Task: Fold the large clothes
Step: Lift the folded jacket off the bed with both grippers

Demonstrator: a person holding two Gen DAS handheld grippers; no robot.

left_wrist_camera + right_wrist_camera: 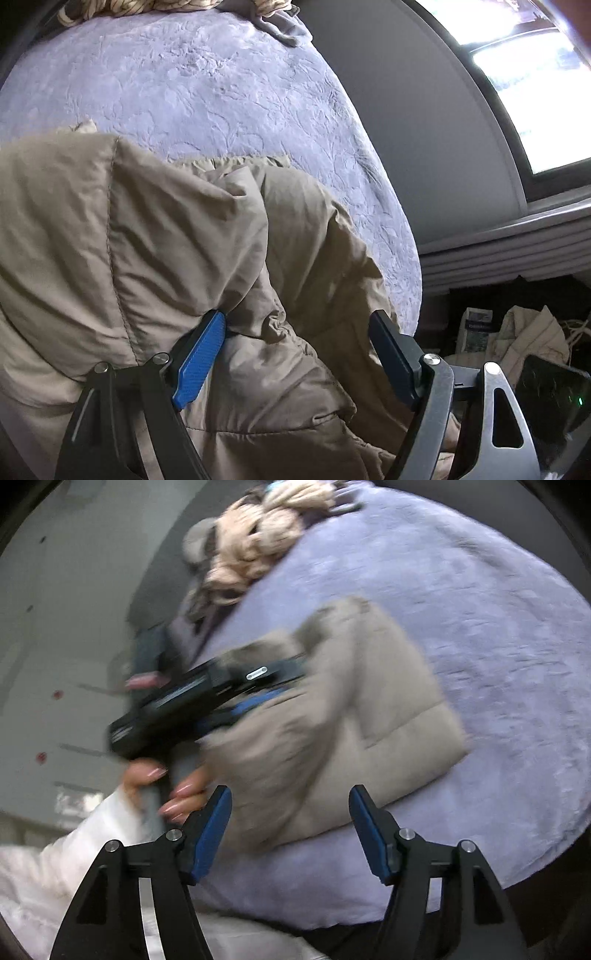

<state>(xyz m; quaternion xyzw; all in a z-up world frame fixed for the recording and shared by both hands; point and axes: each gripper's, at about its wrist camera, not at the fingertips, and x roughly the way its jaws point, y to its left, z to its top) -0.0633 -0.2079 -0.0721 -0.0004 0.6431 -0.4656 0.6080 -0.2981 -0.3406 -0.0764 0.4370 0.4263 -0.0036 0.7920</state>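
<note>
A beige puffer jacket [155, 240] lies folded on a lavender bedspread [207, 85]. My left gripper [299, 321] is open, its fingers pressed into the jacket's folds with padding bulging between them. In the right wrist view the jacket [354, 701] is a blurred, roughly rectangular bundle, and the left gripper [258, 698] reaches into its left side, held by a hand [173, 790]. My right gripper [290, 797] is open and empty, hovering over the near edge of the jacket and the bedspread [480, 627].
A cream knitted blanket and grey cloth [255, 550] lie heaped at the far end of the bed. The bed's right edge drops to a floor with clutter, bags and cloth [517, 332]. A bright window [535, 74] and grey wall stand beyond.
</note>
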